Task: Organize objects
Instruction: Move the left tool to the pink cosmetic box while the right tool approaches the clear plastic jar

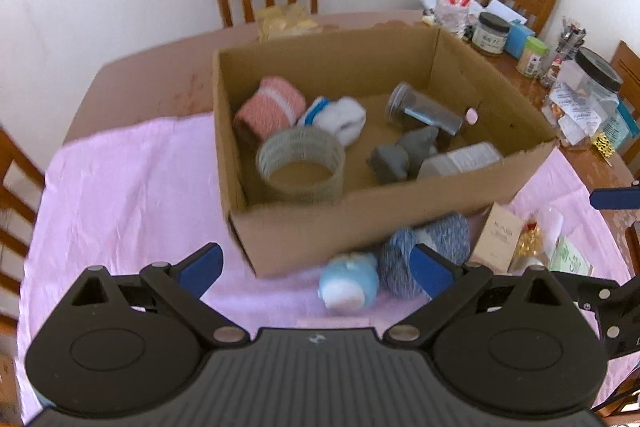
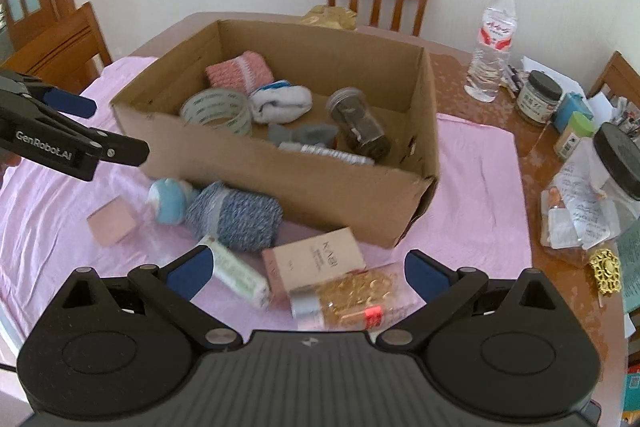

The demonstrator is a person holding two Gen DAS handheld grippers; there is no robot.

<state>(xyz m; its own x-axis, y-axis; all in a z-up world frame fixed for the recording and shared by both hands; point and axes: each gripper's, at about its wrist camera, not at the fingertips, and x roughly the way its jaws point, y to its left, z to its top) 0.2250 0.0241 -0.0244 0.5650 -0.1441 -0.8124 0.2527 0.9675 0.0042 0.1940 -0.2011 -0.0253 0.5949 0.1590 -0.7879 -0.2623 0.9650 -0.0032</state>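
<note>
One cardboard box [image 2: 304, 187] sits on the pink cloth [image 2: 476, 187] and holds six things: one pink sock roll [image 2: 236, 71], one white sock roll [image 2: 280, 103], one grey sock roll [image 2: 304, 135], one tape ring [image 2: 218, 111], one dark jar [image 2: 358, 127] and one white bottle [image 1: 464, 159]. In front of it lie one blue yarn ball [image 2: 236, 215], one light-blue toy [image 2: 170, 201], one pink block [image 2: 112, 225], one beige carton [image 2: 316, 259], one tube [image 2: 238, 271] and one gold-filled bottle [image 2: 348, 301]. Both the left gripper [image 1: 316, 267] and right gripper [image 2: 304, 271] hang with jaws wide apart, empty.
</note>
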